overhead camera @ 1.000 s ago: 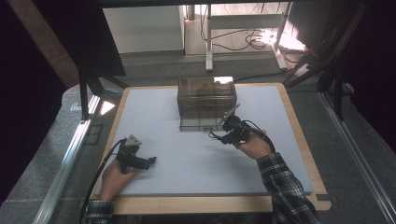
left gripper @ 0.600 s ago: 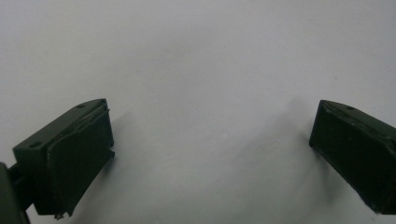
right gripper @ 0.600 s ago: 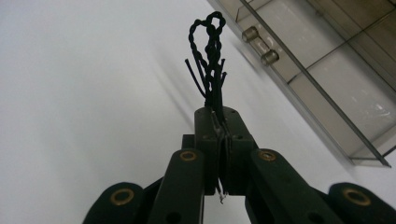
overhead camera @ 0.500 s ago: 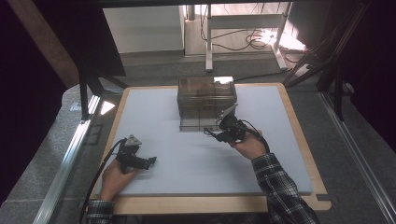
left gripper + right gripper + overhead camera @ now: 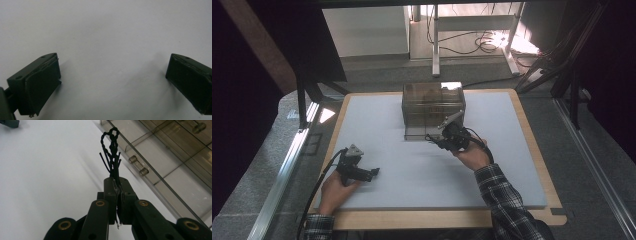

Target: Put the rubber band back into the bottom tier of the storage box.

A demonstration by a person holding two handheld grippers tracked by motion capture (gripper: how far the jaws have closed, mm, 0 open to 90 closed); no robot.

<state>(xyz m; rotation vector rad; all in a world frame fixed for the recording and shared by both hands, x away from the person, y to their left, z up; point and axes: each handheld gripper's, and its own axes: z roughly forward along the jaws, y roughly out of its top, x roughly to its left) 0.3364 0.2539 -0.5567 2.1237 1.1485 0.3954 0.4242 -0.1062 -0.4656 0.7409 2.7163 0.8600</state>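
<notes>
High view: one wide white mat point(image 5: 412, 165) covers one pale wooden table point(image 5: 447, 219), and on it stands one smoky clear plastic box with drawers point(image 5: 432, 107), at about twelve o'clock from the mat's middle. Two hand-held grippers work here. The right gripper point(image 5: 435, 138) sits at about one o'clock from the mat's middle, just in front of the box's lower right corner, carried by one hand with a plaid sleeve point(image 5: 507, 205). The left gripper point(image 5: 373, 173) rests low at about eight o'clock, well apart from the box, its cable trailing off toward the near table edge. In the right gripper view the two black jaws are pressed together, pinching one bundle of twisted black wire ties point(image 5: 112, 152) that stands up from the tips toward twelve o'clock and ends in a small loop; a few loose strands splay from its base, too fine to count. At two o'clock from the bundle, one small clear cylindrical drawer knob point(image 5: 138, 165) juts from the box front point(image 5: 175, 170). In the left gripper view the two jaws stand spread wide apart over the bare mat point(image 5: 110, 37), holding nothing.
</notes>
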